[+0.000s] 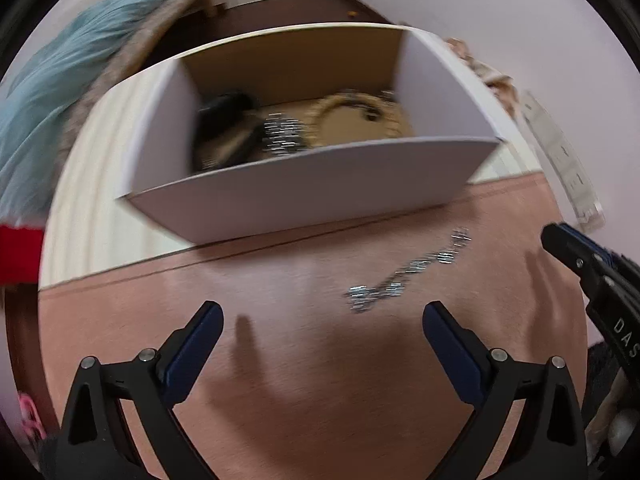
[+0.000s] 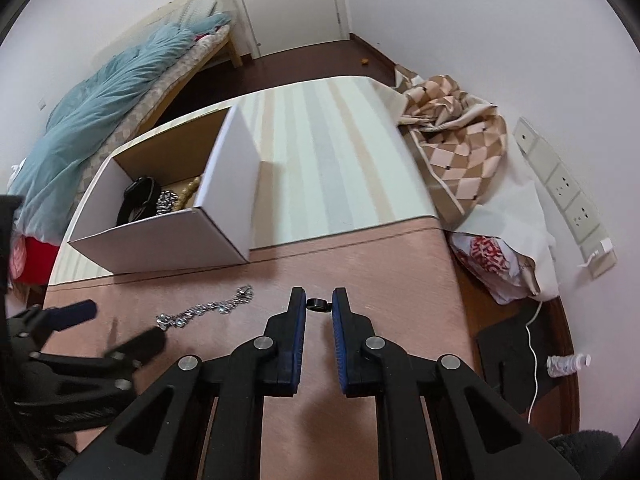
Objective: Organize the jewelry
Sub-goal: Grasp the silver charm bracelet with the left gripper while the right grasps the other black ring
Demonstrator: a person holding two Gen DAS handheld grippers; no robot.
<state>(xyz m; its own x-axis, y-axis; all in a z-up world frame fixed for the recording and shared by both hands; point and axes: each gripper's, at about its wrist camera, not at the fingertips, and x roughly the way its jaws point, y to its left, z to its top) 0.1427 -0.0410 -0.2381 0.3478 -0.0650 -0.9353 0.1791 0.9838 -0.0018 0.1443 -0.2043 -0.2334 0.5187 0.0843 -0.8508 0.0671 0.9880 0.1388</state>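
A silver rhinestone chain [image 1: 404, 276] lies stretched on the pink tabletop, just ahead and to the right of my left gripper [image 1: 323, 312], which stands open above the table with nothing between its fingers. In the right wrist view the same chain [image 2: 208, 308] lies left of my right gripper [image 2: 319, 298], which is shut on a small black ring [image 2: 319, 304] at its tips. The left gripper [image 2: 120, 322] shows there at the left, blurred. A white cardboard box [image 1: 304, 204] behind the chain holds a black band, a sparkling silver piece and a beaded gold necklace.
A checked beige cloth [image 2: 452, 140] and a white bag with red print [image 2: 504, 256] lie at the table's right end. Wall sockets [image 2: 560, 184] run along the right wall. A bed with a blue quilt [image 2: 100, 112] stands beyond the box. On the floor lies a bottle [image 2: 568, 364].
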